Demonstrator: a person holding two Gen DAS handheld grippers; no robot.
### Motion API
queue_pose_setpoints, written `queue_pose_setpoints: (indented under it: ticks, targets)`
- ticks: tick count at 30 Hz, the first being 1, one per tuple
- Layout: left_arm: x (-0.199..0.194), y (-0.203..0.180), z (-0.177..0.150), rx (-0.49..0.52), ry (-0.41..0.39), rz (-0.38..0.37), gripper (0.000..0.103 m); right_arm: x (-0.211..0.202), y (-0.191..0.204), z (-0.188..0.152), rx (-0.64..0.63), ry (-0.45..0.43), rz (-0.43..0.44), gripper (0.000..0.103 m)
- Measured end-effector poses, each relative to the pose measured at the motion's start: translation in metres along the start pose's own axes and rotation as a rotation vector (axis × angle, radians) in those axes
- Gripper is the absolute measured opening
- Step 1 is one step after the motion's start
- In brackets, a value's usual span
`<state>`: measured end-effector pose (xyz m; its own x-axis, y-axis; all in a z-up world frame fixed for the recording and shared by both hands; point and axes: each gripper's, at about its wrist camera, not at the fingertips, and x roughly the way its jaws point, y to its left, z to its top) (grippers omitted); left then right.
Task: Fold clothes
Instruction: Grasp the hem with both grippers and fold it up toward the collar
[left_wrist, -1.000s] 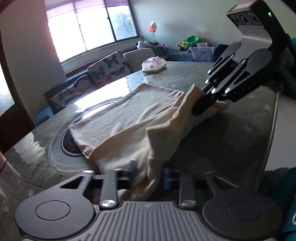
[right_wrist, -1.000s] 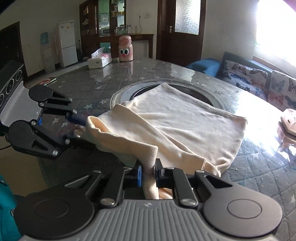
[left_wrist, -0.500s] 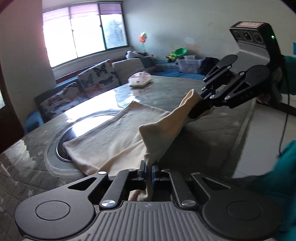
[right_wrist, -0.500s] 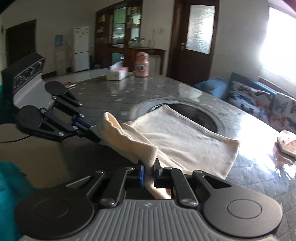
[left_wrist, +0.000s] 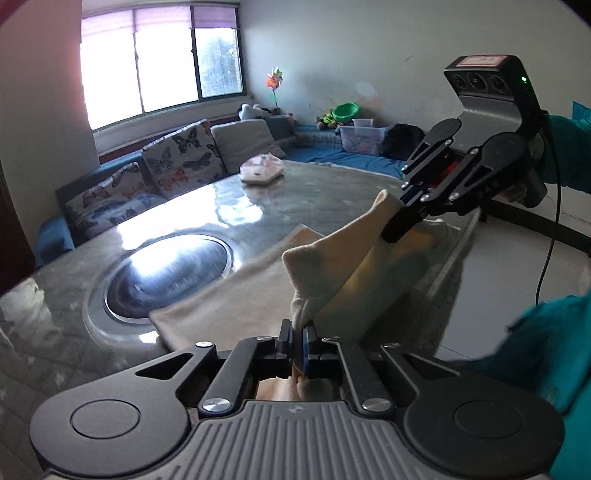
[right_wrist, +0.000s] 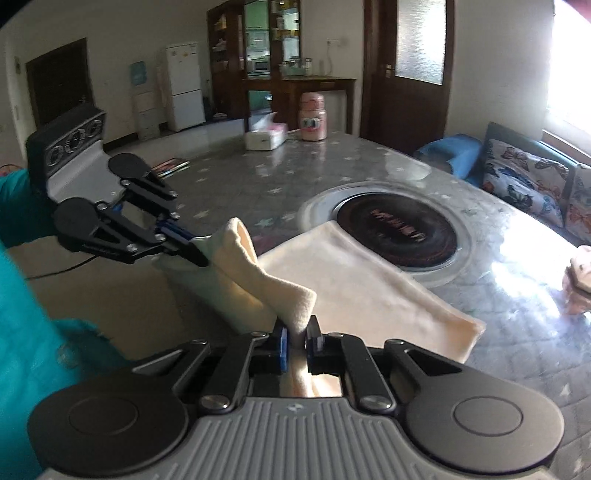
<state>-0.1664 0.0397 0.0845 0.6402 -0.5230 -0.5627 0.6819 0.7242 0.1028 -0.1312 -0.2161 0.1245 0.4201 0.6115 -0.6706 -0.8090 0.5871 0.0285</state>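
Indoors, living room with a large round grey table (left_wrist: 258, 206), glossy quilted cover with pale star marks, strong window glare on it; a round dark glass hob plate (right_wrist: 397, 230) in a metal ring sits sunk at its centre. Cream-coloured soft knit garment (right_wrist: 354, 291) lies partly flat on the table, its far edge just beside the hob ring, its near edge lifted clear of the surface. Left gripper (left_wrist: 297, 341): jaws nearly together, pinching one raised corner of the garment. Right gripper (right_wrist: 295, 345): jaws likewise narrow, clamped on the other raised corner; fabric sags between the two. Each gripper shows in the other's view, held by a hand in a teal sleeve (left_wrist: 569, 151). On the table, far side: white tissue box (right_wrist: 266, 136) and pink lidded jar (right_wrist: 312, 118), close together; toward the window, a pale pink-white packet (left_wrist: 261, 170). Room: bright three-pane window (left_wrist: 159, 62), blue bench sofa with butterfly-print cushions (left_wrist: 183, 162), white fridge (right_wrist: 184, 85), dark wooden door with frosted glass (right_wrist: 406, 70), green plastic basin (left_wrist: 345, 110) by the far wall
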Motion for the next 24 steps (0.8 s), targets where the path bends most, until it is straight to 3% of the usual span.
queue_pose_setpoints:
  ticks: [9, 18, 20, 21, 24]
  targets:
    - [0.082, 0.069, 0.028, -0.035, 0.012, 0.108, 0.006, 0.07, -0.073, 0.048, 0.042, 0.04, -0.081, 0.008]
    - [0.153, 0.102, 0.009, -0.164, 0.099, 0.231, 0.011, 0.151, -0.118, 0.019, 0.244, 0.05, -0.184, 0.015]
    - [0.157, 0.105, 0.006, -0.19, 0.108, 0.244, 0.016, 0.153, -0.121, 0.01, 0.274, 0.034, -0.215, 0.025]
    - [0.157, 0.106, 0.005, -0.192, 0.108, 0.258, 0.021, 0.152, -0.123, 0.008, 0.294, 0.021, -0.225, 0.026]
    - [0.152, 0.106, 0.005, -0.206, 0.101, 0.287, 0.022, 0.136, -0.13, 0.002, 0.365, -0.034, -0.242, 0.026]
